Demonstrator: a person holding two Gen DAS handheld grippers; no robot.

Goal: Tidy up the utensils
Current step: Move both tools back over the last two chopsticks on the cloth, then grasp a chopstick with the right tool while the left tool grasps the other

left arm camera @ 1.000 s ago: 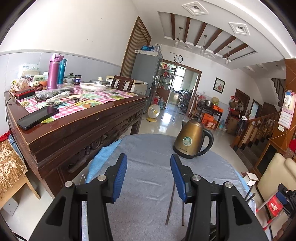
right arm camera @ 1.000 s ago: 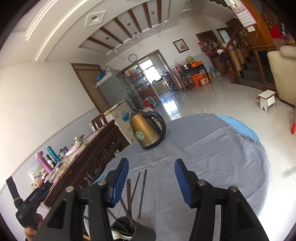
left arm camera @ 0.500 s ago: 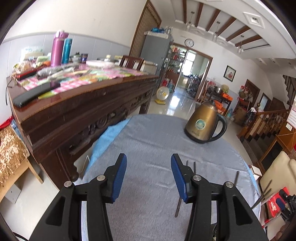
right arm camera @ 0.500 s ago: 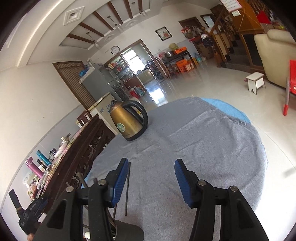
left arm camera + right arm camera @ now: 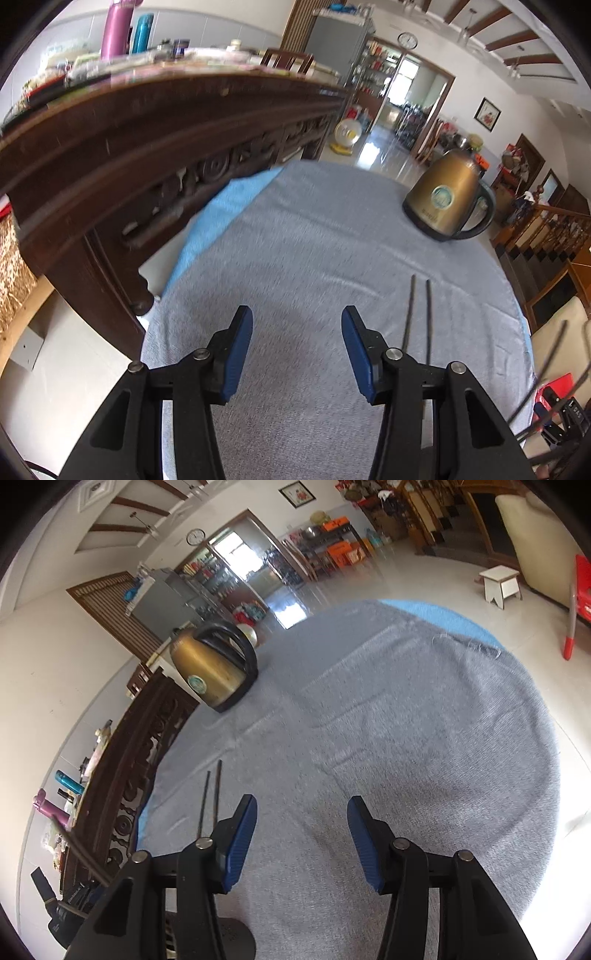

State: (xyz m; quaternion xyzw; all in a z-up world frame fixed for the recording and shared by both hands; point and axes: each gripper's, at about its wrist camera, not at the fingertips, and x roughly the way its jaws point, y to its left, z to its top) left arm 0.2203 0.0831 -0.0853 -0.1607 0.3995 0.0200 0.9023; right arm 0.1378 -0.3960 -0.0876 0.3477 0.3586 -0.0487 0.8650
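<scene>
Both tools empty, left (image 5: 296, 325) agape, right (image 5: 302, 814) closing; chopsticks (image 5: 417, 314) partly hidden behind left tool.

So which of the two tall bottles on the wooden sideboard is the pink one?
The pink bottle is the taller one on the left; the teal bottle stands just right of it.

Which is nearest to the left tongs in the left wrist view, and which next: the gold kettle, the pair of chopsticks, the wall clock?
1. Pair of chopsticks: on the grey cloth, just right of the left tongs.
2. Gold kettle: farther back on the cloth, to the right.
3. Wall clock: on the far wall above the doorway.
</scene>
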